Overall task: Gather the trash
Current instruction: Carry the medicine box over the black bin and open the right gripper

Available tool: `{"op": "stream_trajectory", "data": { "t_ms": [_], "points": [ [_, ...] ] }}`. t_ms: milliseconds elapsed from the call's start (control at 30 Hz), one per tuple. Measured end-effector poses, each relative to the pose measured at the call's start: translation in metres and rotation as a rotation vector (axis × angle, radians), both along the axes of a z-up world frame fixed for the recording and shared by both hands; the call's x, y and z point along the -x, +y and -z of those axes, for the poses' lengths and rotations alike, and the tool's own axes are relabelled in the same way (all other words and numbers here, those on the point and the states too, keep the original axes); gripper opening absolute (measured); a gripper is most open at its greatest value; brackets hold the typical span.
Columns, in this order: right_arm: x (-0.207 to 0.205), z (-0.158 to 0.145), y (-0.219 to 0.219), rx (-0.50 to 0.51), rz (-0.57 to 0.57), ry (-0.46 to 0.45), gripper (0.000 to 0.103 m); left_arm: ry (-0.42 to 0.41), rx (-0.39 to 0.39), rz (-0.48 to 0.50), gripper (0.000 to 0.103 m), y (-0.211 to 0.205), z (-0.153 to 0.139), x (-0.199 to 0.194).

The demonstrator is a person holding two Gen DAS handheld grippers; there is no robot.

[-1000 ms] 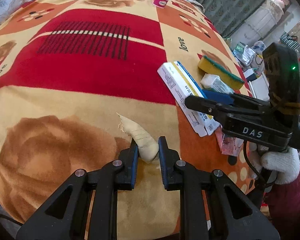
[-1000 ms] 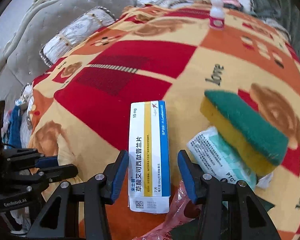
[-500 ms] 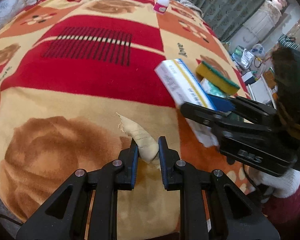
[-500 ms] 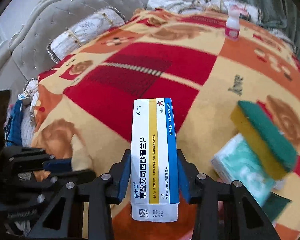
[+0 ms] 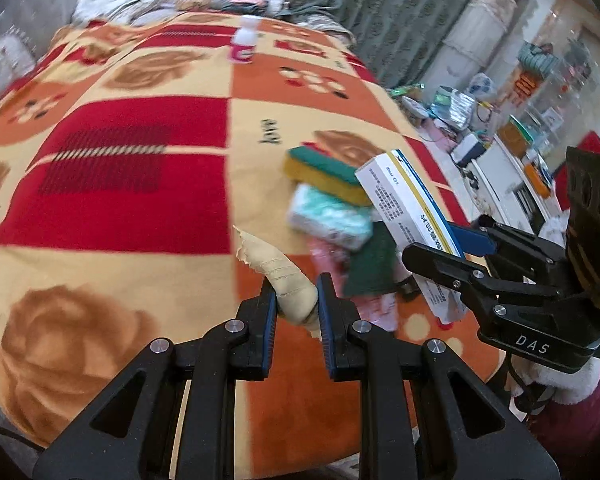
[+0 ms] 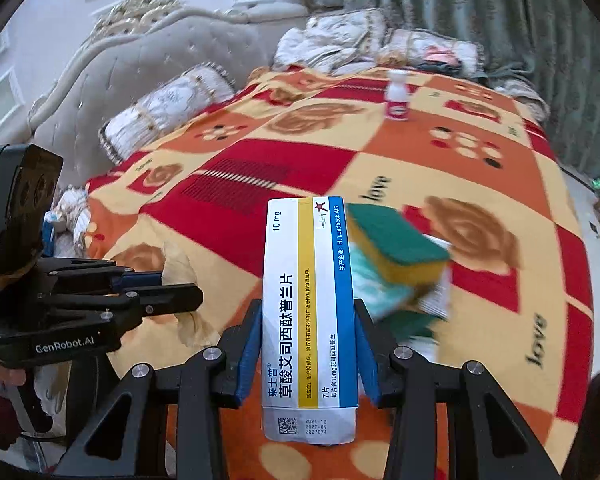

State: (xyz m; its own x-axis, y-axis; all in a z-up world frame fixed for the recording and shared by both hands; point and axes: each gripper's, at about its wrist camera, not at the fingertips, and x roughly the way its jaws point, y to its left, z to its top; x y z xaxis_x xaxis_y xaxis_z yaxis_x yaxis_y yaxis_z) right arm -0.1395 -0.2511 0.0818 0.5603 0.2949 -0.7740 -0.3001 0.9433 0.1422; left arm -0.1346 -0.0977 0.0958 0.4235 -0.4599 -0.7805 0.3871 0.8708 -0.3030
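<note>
My left gripper (image 5: 297,304) is shut on a beige crumpled paper cone (image 5: 280,276), held above the blanket. My right gripper (image 6: 306,344) is shut on a white, yellow and blue medicine box (image 6: 308,308), lifted off the bed; the box also shows in the left wrist view (image 5: 410,220), to the right of the left gripper. On the blanket lie a yellow-green sponge (image 6: 396,240), a teal-white tissue pack (image 5: 330,218) and a pink wrapper (image 5: 328,256).
The bed carries a red, orange and yellow blanket (image 5: 140,200). A small white and pink bottle (image 5: 242,44) stands at its far end. Pillows (image 6: 168,108) and a grey headboard (image 6: 140,60) are on the left. Cluttered shelves (image 5: 500,128) stand right of the bed.
My right gripper closed on the medicine box and lifted it off the blanket. My left gripper rose with the paper cone still held.
</note>
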Motion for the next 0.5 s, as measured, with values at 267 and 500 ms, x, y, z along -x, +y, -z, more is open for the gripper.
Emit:
{"op": "stream_trajectory", "data": {
  "t_ms": [267,500],
  "points": [
    [0.032,-0.012,-0.079,-0.005,0.164,-0.035,0.041,-0.044,-0.005,0.129,0.017,-0.080,-0.015,0.004],
    [0.058,-0.019,-0.149,0.002,0.323,-0.049,0.041,-0.044,0.012,0.250,0.017,-0.153,-0.018,0.005]
  ]
}}
